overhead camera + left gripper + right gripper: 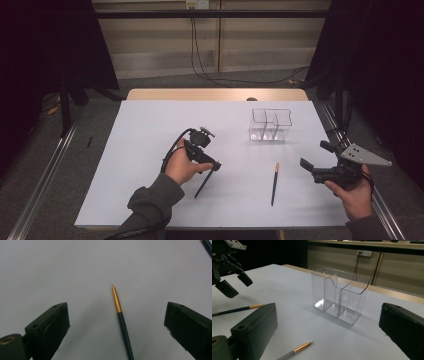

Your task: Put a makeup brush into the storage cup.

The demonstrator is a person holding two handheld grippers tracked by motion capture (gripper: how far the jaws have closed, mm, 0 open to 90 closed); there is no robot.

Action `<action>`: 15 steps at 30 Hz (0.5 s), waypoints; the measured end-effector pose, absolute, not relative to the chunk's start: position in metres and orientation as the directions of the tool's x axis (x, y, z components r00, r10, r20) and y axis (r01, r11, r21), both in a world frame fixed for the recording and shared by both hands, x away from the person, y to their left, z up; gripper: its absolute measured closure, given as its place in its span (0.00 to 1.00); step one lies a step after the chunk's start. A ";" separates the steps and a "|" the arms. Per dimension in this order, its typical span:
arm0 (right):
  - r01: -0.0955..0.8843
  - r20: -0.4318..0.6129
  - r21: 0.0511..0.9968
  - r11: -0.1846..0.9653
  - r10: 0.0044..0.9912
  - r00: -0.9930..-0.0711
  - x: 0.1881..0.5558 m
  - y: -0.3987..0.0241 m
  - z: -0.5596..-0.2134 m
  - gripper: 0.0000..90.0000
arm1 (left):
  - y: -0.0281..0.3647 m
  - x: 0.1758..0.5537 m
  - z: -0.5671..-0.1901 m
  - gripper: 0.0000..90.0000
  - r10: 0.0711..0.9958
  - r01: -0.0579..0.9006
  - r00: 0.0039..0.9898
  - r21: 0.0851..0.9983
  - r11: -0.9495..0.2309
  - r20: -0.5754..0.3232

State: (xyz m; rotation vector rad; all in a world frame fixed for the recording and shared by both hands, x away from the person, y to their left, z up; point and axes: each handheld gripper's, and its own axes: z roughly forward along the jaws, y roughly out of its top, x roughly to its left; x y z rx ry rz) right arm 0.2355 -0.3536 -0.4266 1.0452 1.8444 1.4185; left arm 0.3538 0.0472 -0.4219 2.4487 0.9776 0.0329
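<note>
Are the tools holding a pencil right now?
No. Both tools are open and empty: the left tool hangs over one pencil without touching, and the right tool grips nothing.

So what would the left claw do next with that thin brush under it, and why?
Probably lower and close. In the left gripper view the left gripper has its jaws wide apart with the dark-handled, gold-collared brush lying flat on the table between them, not yet gripped. The clear divided holder stands upright nearby, a likely place for the brush.
</note>
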 end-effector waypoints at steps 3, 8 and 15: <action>0.231 0.017 0.965 0.122 0.852 -0.522 0.236 -0.353 -0.427 0.02 | 0.046 0.355 -0.421 0.08 0.652 0.643 0.742 0.436 -0.630 -0.154; 0.230 0.016 0.965 0.122 0.853 -0.522 0.236 -0.353 -0.427 0.02 | 0.044 0.354 -0.424 0.11 0.651 0.646 0.742 0.423 -0.635 -0.157; 0.228 0.010 0.965 0.128 0.853 -0.521 0.236 -0.354 -0.427 0.02 | 0.042 0.352 -0.426 0.16 0.644 0.639 0.749 0.426 -0.641 -0.155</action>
